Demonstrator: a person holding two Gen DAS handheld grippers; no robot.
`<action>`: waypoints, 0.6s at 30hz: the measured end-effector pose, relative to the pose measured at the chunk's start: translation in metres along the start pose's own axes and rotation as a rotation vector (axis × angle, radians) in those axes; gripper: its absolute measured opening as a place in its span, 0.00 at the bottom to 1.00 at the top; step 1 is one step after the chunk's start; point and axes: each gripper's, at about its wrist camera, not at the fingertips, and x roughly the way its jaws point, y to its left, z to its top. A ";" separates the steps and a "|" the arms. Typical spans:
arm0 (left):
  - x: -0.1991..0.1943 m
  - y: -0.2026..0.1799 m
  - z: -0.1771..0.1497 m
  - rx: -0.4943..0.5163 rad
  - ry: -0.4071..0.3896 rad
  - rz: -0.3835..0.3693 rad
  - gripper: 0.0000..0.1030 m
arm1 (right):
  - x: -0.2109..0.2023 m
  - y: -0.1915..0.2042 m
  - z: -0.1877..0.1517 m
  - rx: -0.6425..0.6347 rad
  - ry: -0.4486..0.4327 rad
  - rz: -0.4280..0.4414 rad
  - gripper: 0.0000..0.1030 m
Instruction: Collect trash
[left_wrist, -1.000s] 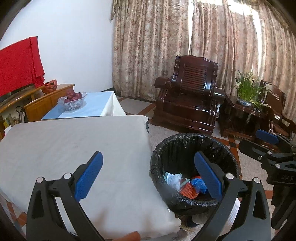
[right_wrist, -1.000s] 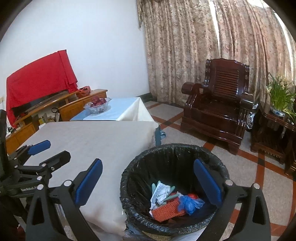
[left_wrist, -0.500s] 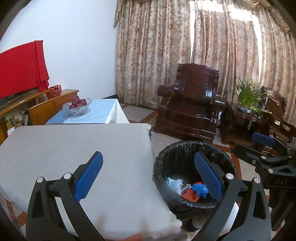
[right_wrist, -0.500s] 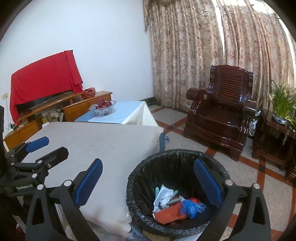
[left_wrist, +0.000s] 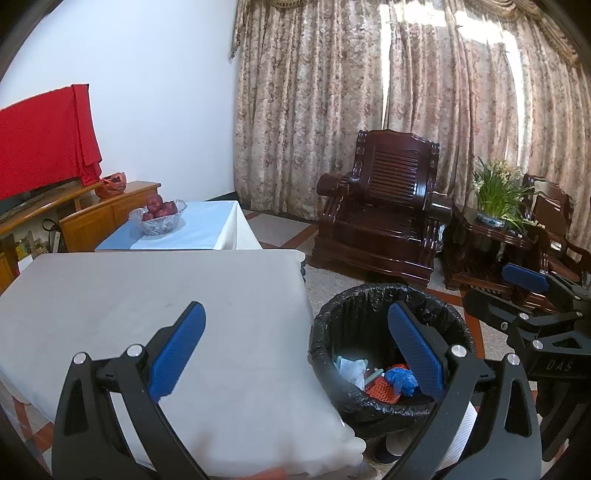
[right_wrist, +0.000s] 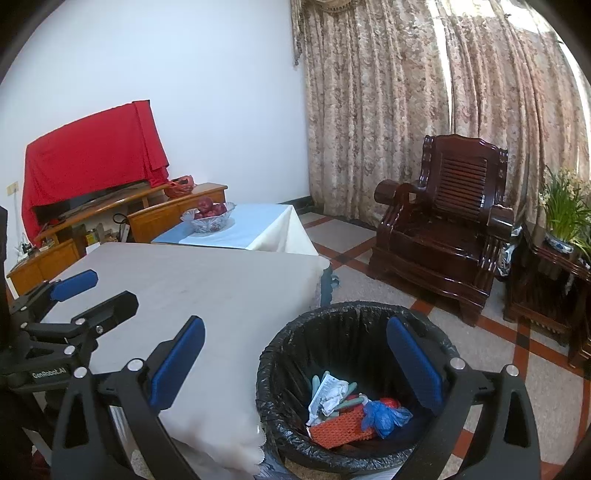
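A round bin with a black liner (left_wrist: 373, 299) (right_wrist: 354, 314) stands on the floor at the table's right corner. Inside lie crumpled white paper (right_wrist: 327, 393), an orange mesh piece (right_wrist: 341, 428), a blue wad (right_wrist: 384, 413) and green sticks. My left gripper (left_wrist: 295, 354) is open and empty above the white-clothed table (left_wrist: 147, 295) and the bin's edge. My right gripper (right_wrist: 295, 354) is open and empty above the bin's left rim. Each gripper shows in the other's view, the right one (left_wrist: 532, 291) and the left one (right_wrist: 81, 295).
A second table with a blue-white cloth (right_wrist: 258, 225) holds a glass bowl of red fruit (right_wrist: 208, 216). A dark wooden armchair (right_wrist: 443, 221), a side table with a potted plant (right_wrist: 565, 218), a wooden cabinet (right_wrist: 92, 229) under a red cloth, and curtains surround the spot.
Both grippers have risen and pulled back from the bin, which now looks smaller and lower in both views. Both stay open and empty.
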 end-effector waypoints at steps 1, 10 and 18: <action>0.000 0.001 0.000 0.000 0.000 0.000 0.94 | 0.000 0.000 0.000 -0.002 -0.001 0.001 0.94; 0.000 0.001 0.000 0.000 0.000 0.000 0.94 | 0.000 0.001 0.001 -0.004 -0.001 0.002 0.94; 0.000 0.003 0.000 0.002 -0.001 0.001 0.94 | 0.000 0.002 0.001 -0.004 0.000 0.002 0.94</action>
